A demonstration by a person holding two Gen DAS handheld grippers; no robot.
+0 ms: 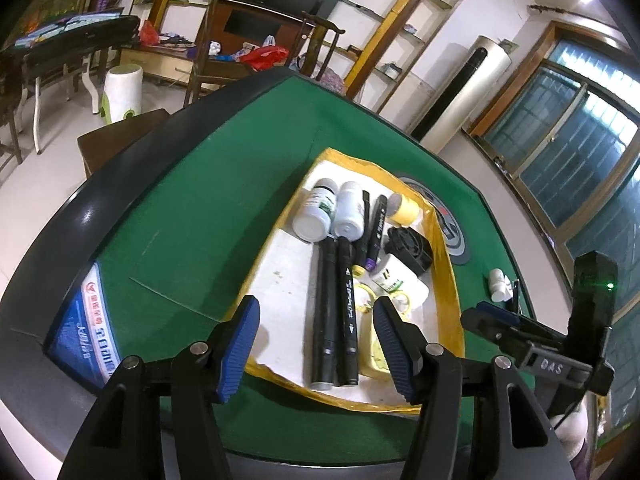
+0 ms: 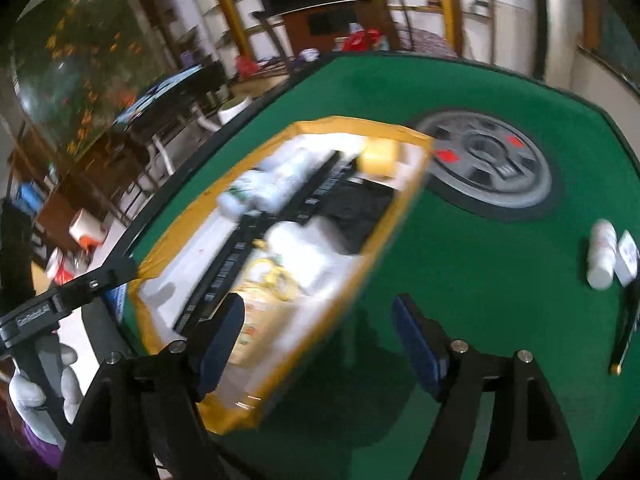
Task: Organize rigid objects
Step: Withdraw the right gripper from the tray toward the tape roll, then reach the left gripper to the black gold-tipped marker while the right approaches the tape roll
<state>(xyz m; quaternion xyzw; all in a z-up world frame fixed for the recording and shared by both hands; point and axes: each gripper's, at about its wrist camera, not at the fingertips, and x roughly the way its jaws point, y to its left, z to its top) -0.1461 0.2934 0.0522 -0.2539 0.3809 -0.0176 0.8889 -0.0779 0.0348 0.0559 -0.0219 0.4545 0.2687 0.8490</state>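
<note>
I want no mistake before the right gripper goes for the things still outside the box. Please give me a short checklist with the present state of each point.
1. Right gripper empty, jaws apart: ok.
2. Left gripper empty, above the box: ok.
3. White bottle on the green table, lying free: ok.
4. Black pen beside the bottle, free to grasp: ok.
5. Free room in the box for more items: ok, at its near left side.
6. Small white item next to the bottle, what it is: cannot tell, blurred.
</note>
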